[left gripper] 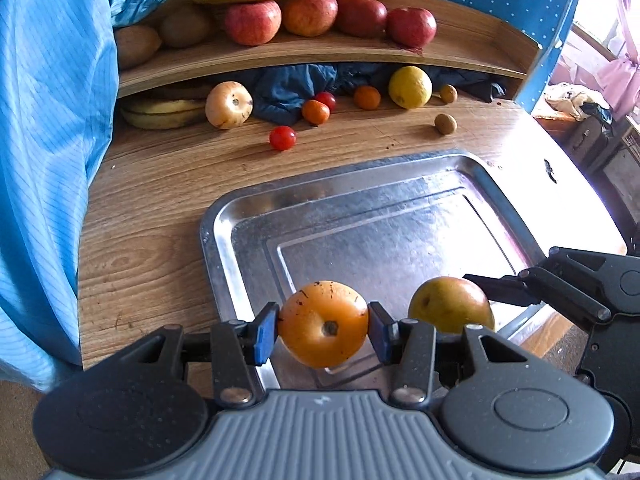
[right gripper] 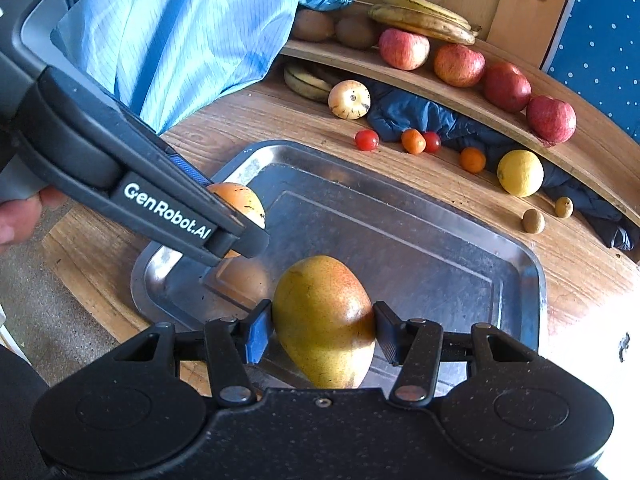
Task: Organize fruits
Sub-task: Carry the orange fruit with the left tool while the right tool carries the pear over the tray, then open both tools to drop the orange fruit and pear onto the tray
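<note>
My left gripper is shut on an orange persimmon-like fruit just above the near left corner of a steel tray. My right gripper is shut on a yellow-green pear over the tray's near edge. The pear also shows in the left wrist view, right of the orange fruit. The left gripper and its orange fruit show in the right wrist view at upper left.
On the wooden table lie a pale apple, cherry tomatoes, small oranges, a lemon, brown nuts, bananas, dark cloth. The shelf holds red apples, bananas, kiwis.
</note>
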`<state>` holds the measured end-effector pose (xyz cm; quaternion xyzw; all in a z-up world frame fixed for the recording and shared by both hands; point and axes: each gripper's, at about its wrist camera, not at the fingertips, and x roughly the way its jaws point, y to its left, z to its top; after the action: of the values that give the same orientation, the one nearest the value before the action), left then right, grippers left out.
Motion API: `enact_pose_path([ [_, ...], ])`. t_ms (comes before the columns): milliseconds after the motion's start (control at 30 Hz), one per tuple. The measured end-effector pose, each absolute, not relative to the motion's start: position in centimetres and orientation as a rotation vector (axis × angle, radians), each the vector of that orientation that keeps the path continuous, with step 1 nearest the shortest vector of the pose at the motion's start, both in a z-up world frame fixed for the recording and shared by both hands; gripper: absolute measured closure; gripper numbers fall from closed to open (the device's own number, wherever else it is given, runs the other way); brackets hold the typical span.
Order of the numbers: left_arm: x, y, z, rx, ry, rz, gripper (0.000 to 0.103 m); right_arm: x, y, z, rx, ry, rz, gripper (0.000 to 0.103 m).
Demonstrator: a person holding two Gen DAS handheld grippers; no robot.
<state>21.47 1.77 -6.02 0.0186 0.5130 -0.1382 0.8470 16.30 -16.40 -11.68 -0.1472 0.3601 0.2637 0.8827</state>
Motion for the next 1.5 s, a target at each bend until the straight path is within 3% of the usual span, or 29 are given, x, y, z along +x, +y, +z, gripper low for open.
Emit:
enact_pose_path([
  [800,20.5,2.7,-6.7,0.075,1.141,-0.348,0.051,15.9,-15.8,-11.7,-0.288,0.755,0.489,0.047],
  [967,20.4,2.9,-6.3,0.08,1.119,-0.369,0.05,15.6,-16.0,-11.1,-0.265,0.751,0.476,0.032],
  [1333,19.0,4.4,-4.6,0.127,1.061,-0.433,0.02,14.1,-16.9,-10.2,-0.202,0.805,0.439,0.007],
  [1500,18.1,5.3,-4.0,0.168,1.064,-0.456,0.008,13.8,-17.0,-9.8,-0.215,0.828,0.424,0.001],
])
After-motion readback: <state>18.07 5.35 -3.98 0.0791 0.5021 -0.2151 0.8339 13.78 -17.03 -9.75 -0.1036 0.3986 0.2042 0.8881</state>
